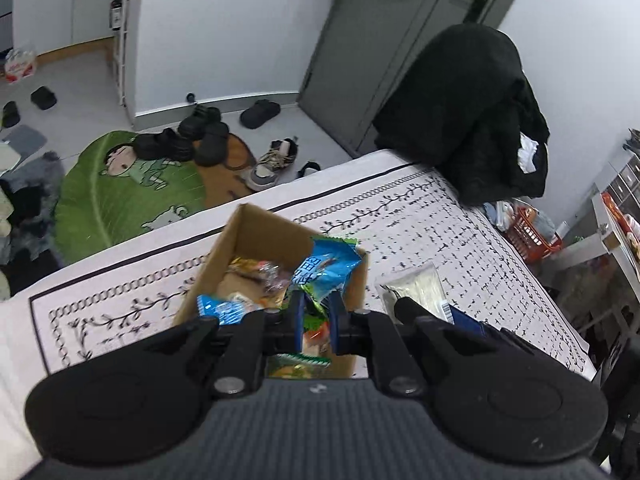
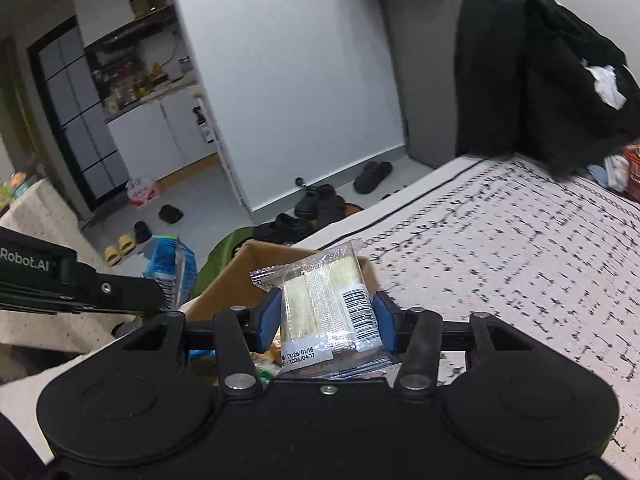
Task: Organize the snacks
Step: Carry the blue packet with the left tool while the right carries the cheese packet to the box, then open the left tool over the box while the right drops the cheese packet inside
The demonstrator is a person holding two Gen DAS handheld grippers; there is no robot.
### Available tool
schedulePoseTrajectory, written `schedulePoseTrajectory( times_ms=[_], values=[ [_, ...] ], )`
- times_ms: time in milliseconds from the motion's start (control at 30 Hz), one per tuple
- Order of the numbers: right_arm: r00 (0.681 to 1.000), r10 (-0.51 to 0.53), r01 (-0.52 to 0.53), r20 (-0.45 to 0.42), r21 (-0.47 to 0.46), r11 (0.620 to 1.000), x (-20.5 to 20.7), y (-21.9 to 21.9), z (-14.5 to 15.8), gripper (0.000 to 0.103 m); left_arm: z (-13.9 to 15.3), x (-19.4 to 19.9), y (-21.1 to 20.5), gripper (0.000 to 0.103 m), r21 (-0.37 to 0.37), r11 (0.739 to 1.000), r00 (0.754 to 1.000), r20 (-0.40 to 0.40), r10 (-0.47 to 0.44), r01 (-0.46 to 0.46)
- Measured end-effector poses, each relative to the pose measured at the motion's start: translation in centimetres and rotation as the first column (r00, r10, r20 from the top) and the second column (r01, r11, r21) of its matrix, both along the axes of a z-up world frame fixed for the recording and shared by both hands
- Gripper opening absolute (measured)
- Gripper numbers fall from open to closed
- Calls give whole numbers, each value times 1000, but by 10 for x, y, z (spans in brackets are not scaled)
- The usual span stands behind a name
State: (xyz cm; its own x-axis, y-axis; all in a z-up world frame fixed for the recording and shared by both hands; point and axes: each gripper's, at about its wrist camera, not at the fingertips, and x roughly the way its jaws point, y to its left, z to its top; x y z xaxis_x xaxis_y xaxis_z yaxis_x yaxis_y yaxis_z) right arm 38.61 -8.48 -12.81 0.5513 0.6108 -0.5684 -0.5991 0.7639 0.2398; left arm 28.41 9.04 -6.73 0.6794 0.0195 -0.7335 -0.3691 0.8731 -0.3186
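An open cardboard box [image 1: 240, 232] stands on the patterned bedspread [image 1: 420, 216] and holds several snack packets. My left gripper [image 1: 316, 314] is above the box, shut on a blue and green snack bag [image 1: 326, 266]. That bag also shows in the right wrist view [image 2: 172, 268], beside the left gripper's body. My right gripper [image 2: 326, 314] is shut on a clear packet of pale biscuits [image 2: 326, 300], just over the near right corner of the box [image 2: 240, 276]. The packet also shows in the left wrist view [image 1: 416, 284].
A black coat [image 1: 468, 112] lies at the far corner of the bed. Shoes [image 1: 200, 140] and a green mat [image 1: 132, 192] lie on the floor beyond the bed's left edge. A red basket [image 1: 532, 232] stands to the right.
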Motion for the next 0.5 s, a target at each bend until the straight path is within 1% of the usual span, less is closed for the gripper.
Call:
schedulePoseTrajectory(
  times_ms=[200,267,367,500],
  values=[
    [1000,17,-17,9,-15,1000,-8,10,1,48,-6,-17,10,12,-28,999,999,-25,42,-43],
    [1000,24,-24,6,-22,999,-9,13,-1,48,-11,-19,14,12,-35,998,997,-49,58,-60],
    [999,40,-40,0,-31,999,-12,20,-4,48,-15,-23,23,17,-18,993,990,-79,115,-117],
    [997,70,-70,-13,-44,997,-17,31,-7,48,-12,-31,36,20,-36,989,988,-74,138,-140]
  ],
)
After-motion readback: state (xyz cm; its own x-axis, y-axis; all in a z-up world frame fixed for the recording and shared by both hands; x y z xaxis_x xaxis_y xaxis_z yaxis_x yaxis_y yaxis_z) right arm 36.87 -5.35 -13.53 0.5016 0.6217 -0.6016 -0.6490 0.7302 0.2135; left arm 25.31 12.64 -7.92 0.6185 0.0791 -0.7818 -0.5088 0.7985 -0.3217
